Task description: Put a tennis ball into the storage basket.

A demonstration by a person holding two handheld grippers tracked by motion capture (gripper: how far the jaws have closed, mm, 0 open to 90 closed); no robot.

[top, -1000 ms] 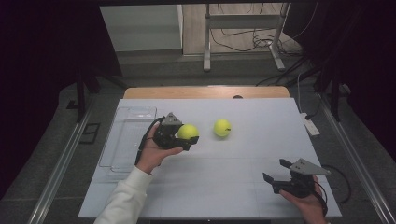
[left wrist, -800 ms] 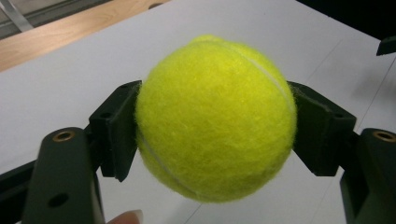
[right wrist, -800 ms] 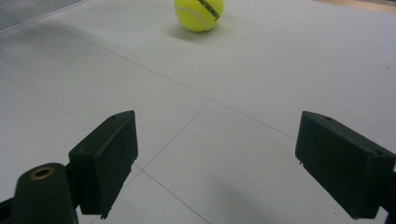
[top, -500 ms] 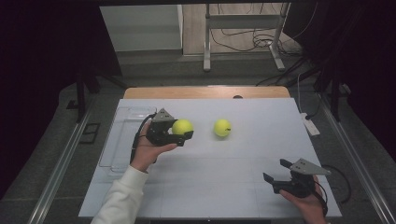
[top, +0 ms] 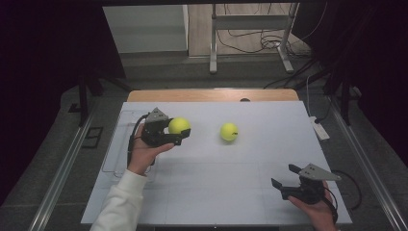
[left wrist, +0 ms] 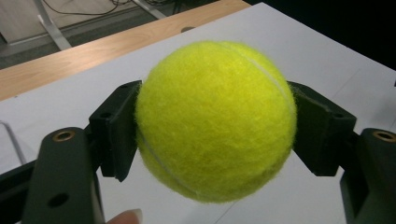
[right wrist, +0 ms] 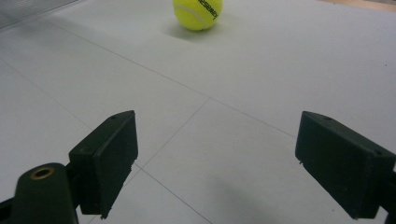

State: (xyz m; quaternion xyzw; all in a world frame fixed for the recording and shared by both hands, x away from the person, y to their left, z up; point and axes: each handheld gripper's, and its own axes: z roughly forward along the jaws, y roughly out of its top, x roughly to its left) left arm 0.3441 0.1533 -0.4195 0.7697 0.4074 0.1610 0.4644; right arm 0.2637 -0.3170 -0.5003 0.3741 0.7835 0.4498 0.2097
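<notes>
While the left gripper [top: 174, 134] hangs above the white bench [top: 207, 192], its two black jaws are clamped on a fuzzy yellow-green felt tennis ball [left wrist: 215, 119], one pad against each flank so that the ball sits squarely between them and bulges out past their tips. That grip across the widest part looks chosen to keep a round, springy thing from squirting out sideways; the felt gives the pads something to bite on. In the high view this ball [top: 179, 125] is clear of the bench top, carried just beside a clear plastic tray [top: 117, 144] at the bench's left edge, which may be where it is bound, though that is only a guess. A second yellow-green tennis ball [top: 229, 131] rests on the bench well beyond the left jaws and apart from them. Seen from the right gripper [right wrist: 233, 163], it lies far ahead of the tips. Those right jaws stand wide with nothing between them, low near the bench's front corner, probably parked out of the way.
</notes>
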